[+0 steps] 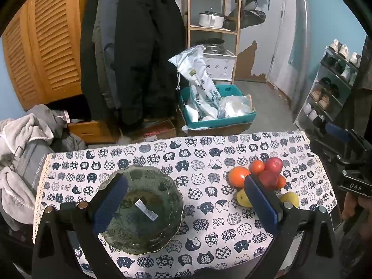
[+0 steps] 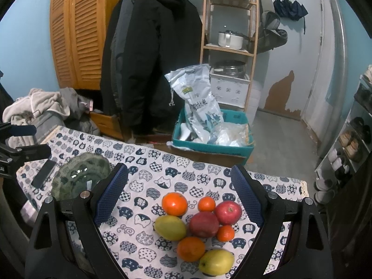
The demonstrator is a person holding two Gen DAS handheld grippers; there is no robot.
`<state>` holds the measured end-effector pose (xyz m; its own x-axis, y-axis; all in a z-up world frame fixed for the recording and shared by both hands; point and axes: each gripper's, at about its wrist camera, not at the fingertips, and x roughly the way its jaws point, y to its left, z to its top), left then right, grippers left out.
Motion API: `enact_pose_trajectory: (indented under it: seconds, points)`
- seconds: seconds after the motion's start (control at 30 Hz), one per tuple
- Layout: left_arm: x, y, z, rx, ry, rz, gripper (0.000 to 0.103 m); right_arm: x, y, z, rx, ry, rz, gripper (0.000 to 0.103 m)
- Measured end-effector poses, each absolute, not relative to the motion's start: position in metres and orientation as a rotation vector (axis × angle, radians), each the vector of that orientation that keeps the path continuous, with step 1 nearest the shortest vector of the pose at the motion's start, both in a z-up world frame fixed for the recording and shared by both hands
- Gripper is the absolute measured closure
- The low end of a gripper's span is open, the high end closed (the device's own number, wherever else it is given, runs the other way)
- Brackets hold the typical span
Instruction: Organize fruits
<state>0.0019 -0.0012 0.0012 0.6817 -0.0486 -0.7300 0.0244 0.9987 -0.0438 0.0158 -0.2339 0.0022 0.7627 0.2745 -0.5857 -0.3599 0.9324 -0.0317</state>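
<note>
A cluster of fruit lies on the cat-print tablecloth [image 2: 148, 186]: two red apples [image 2: 227, 210] [image 2: 203, 224], several oranges [image 2: 174, 203] and two yellow-green fruits [image 2: 171, 227] [image 2: 216, 261]. My right gripper [image 2: 179, 186] hovers open over this cluster, holding nothing. A dark green patterned plate [image 1: 144, 209] with a white sticker sits on the left of the table. My left gripper [image 1: 186, 197] stands open above the plate's right side, empty. In the left wrist view the fruit pile [image 1: 258, 176] lies partly behind the right finger. The plate [image 2: 80, 176] shows at left in the right wrist view.
A dark phone [image 2: 44, 173] lies left of the plate. Behind the table stand a teal bin [image 1: 218, 107] with bags, hanging black coats [image 1: 139, 46], a wooden shelf [image 1: 211, 28] and a shoe rack [image 1: 330, 86]. Clothes [image 1: 21, 144] pile up at the left.
</note>
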Motion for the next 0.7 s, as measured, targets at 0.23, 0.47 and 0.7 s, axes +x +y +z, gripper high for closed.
enact_pose_trajectory:
  seconds: [0.23, 0.47, 0.7]
  points:
    - [0.003, -0.003, -0.001, -0.038, 0.816, -0.041, 0.002, 0.016, -0.239, -0.001, -0.108, 0.631, 0.356, 0.014]
    - [0.002, -0.003, -0.001, -0.039, 0.82, -0.053, 0.002, 0.024, -0.245, 0.001, -0.104, 0.638, 0.354, 0.014]
    - [0.002, -0.011, -0.003, -0.022, 0.813, -0.058, 0.002, 0.024, -0.246, -0.001, -0.113, 0.638, 0.356, 0.014]
